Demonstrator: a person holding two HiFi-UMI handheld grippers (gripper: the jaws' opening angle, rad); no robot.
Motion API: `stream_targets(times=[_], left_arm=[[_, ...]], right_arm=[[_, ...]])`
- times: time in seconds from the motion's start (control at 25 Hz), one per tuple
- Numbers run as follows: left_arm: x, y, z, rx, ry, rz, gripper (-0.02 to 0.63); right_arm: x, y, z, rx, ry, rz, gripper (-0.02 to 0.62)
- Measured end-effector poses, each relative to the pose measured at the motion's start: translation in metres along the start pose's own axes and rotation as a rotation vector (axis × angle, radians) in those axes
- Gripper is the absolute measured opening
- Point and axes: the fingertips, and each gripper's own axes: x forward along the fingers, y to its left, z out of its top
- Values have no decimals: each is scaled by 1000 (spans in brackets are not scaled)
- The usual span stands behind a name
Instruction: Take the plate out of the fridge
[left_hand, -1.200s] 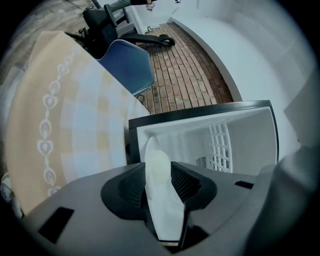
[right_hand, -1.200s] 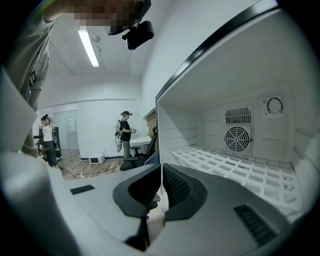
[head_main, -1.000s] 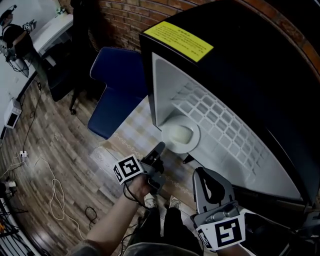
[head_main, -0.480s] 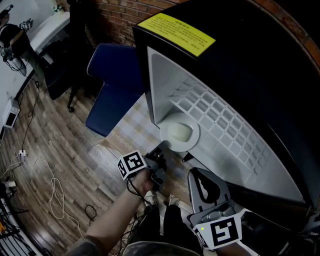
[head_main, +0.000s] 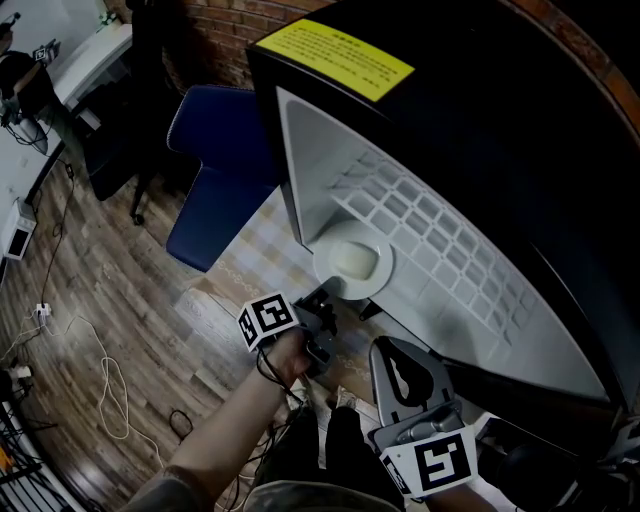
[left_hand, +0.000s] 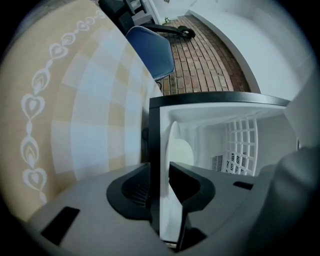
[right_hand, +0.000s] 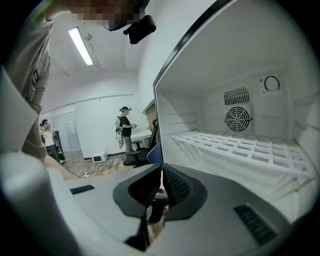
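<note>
Fridge (head_main: 480, 130) stands open. Plate (head_main: 352, 262) lies on the fridge floor by the left wall, its rim reaching the front edge. Left gripper (head_main: 322, 297) is at that edge. Its jaws are wide and have just been closing, with the plate's near rim in the gap. Contact unresolved. Right gripper (head_main: 390, 348) is just outside the fridge, jaws together, empty.

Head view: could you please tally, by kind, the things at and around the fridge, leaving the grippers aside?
Fridge: 1
Plate: 1
Wire shelf: 1
Yellow label: 1
Blue chair: 1
Checked rug: 1
Total: 6
</note>
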Motion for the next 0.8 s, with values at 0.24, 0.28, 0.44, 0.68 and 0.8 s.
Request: stream_targets(times=[0.24,0.28,0.44,0.68,0.8], left_arm=[[1,-12,-7,-14,40,-22,30],[1,-13,-7,-24,41,-25,26],[-1,-14,-5,-36,37,-25,25],[-12,-17,-4,-28,42,-24,25],[-20,-24,-4,-15,48,-35,25]], right_arm=[[-6,1,-6,10,8,-6,34],[-7,1,-6,11,6,-8,34],[-11,2,-7,12,-1,-10,34],[-20,6,-3,0,-10,-9,34],[-23,9,2,-7,-21,-8,33]])
